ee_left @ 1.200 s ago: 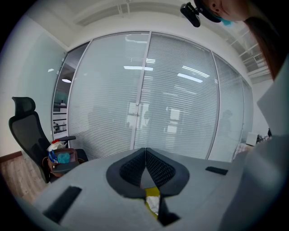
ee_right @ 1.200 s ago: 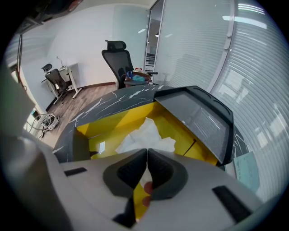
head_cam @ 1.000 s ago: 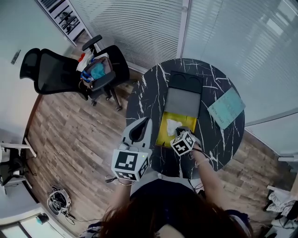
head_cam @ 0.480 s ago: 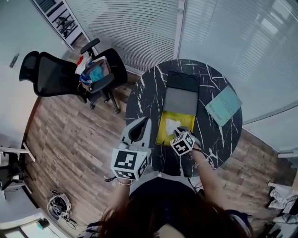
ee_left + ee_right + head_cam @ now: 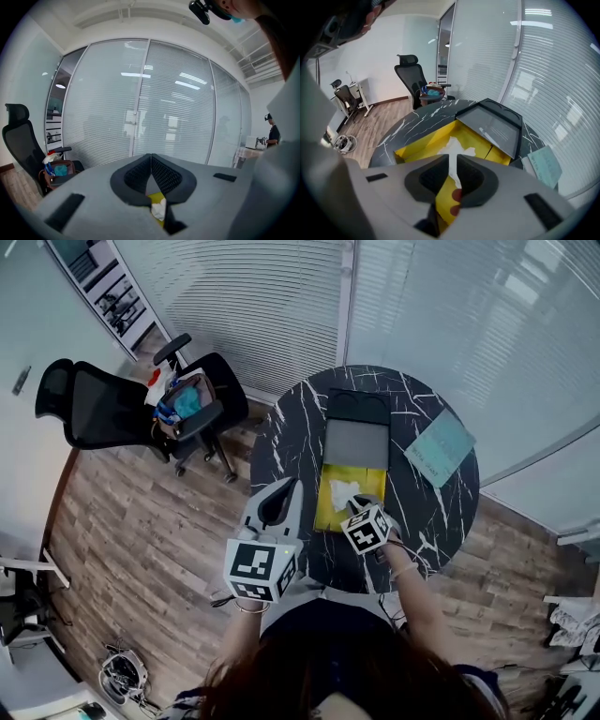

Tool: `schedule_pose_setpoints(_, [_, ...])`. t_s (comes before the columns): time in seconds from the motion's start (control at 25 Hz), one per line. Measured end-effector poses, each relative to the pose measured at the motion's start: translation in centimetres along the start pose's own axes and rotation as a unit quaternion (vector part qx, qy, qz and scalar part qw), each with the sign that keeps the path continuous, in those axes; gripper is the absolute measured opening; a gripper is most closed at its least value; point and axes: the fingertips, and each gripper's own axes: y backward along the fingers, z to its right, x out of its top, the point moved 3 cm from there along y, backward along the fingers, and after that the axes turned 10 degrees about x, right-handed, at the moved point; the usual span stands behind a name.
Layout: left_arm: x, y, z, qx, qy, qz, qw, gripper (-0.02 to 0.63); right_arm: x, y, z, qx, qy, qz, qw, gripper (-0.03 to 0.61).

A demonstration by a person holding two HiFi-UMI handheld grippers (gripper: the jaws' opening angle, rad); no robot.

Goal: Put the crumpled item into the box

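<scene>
Hovering the right gripper (image 5: 355, 506) over the near end of the box (image 5: 323, 512), I am pinching a tail of the paper (image 5: 338, 491) in narrow jaws. Most of the paper is already lying inside. By my judgement, only letting go is remaining. My left gripper (image 5: 292, 484) is idling closed and empty by the table's (image 5: 291, 427) near-left edge.

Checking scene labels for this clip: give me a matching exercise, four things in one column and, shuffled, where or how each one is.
Things:
1. white crumpled paper wad
2. flat teal booklet
3. black mesh office chair
4. left gripper

Places or states:
A. on the wooden floor
B. jaws together, holding nothing
C. inside the open yellow box
D. lying on the round black marble table, right of the box

Pairs: 1-C, 2-D, 3-A, 4-B
</scene>
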Motion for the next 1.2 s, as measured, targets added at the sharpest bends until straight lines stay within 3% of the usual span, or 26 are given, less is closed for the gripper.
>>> schedule_pose_setpoints(0.36, [-0.1,1.7,-0.4,-0.033,-0.008,0.012,0.9993,0.028,1.8,3.1,-1.1,-0.05,-0.031,0.05,0.997,0.048])
schedule_pose_setpoints(0.72, [-0.6,2.2,-0.2,-0.072,-0.012,0.017,0.9972,0.028,4.0,7.4,-2.1,-0.105,-0.061,0.109,0.987,0.035])
schedule_pose_setpoints(1.2, [-0.1,3.3,1.3,-0.091,-0.022,0.032,0.9951,0.028,6.0,13.7,-3.7,-0.148,-0.096,0.222,0.959,0.028])
